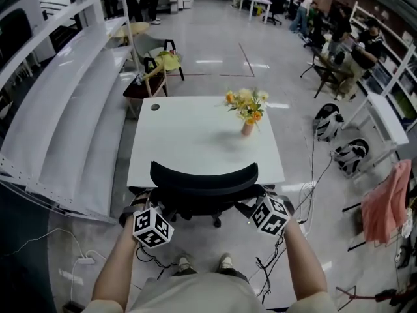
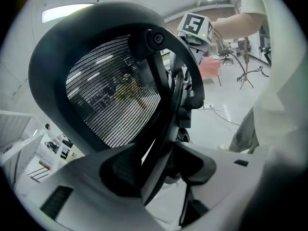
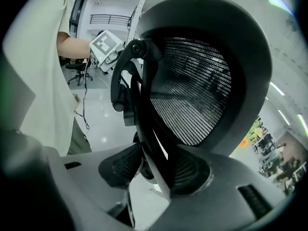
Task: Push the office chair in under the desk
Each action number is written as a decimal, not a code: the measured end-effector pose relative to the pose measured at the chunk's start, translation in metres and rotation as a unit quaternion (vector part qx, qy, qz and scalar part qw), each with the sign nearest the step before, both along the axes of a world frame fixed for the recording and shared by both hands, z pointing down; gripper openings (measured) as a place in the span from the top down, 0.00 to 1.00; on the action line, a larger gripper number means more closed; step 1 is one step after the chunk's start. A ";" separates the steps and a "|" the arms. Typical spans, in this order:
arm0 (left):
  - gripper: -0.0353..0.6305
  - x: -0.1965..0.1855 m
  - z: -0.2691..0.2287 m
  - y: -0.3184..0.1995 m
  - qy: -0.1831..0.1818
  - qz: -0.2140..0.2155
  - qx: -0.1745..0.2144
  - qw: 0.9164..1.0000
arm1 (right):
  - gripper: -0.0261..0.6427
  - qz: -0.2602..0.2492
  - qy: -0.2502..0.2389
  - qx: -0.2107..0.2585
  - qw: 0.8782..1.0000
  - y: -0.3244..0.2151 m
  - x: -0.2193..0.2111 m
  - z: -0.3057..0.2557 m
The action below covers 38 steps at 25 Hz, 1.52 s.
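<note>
Office chair [image 1: 203, 175] stands at the near edge of the white desk [image 1: 189, 139]. Its seat looks already tucked beneath the top, and the backrest is just shy of the edge. Backrest's long axis runs parallel to that edge.

Left gripper [image 1: 144, 204] sits at the backrest's left end and right gripper [image 1: 262, 204] at its right end, evenly placed, neither nearer. The chair lies straight ahead of both, between the person and the desk. Any remaining push would go directly away from the person, square to the edge. Little travel seems left.

Left gripper view: jaws closed on a strut of the chair's back frame, which fills the gap between them.

Right gripper view: jaws stand wide. The same kind of strut passes between them, but the pads don't look to be pressing.
</note>
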<state>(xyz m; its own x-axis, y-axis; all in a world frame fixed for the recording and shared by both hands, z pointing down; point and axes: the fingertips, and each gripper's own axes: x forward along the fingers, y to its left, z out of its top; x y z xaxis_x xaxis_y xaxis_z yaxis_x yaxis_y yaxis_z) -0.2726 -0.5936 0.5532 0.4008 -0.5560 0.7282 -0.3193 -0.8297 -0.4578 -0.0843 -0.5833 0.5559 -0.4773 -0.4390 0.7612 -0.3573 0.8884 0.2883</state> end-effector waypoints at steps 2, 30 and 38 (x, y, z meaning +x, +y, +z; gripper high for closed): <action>0.63 0.001 0.000 0.001 -0.004 0.003 0.006 1.000 | 0.70 0.004 0.008 0.006 1.000 0.001 0.000 0.000; 0.83 0.014 -0.153 0.036 0.212 -0.047 0.096 0.971 | 0.87 0.095 -0.289 0.096 0.948 0.029 -0.013 -0.178; 0.89 0.021 -0.209 0.040 0.344 -0.087 0.100 0.929 | 0.94 0.132 -0.376 0.136 0.907 0.035 -0.007 -0.233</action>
<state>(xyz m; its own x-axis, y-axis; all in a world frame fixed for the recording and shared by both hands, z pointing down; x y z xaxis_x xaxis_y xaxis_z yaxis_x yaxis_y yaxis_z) -0.2518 -0.5539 0.3444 0.6253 -0.7525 0.2066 -0.7147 -0.6586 -0.2355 -0.0916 -0.5479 0.3227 -0.6671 -0.7366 0.1113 -0.7341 0.6754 0.0701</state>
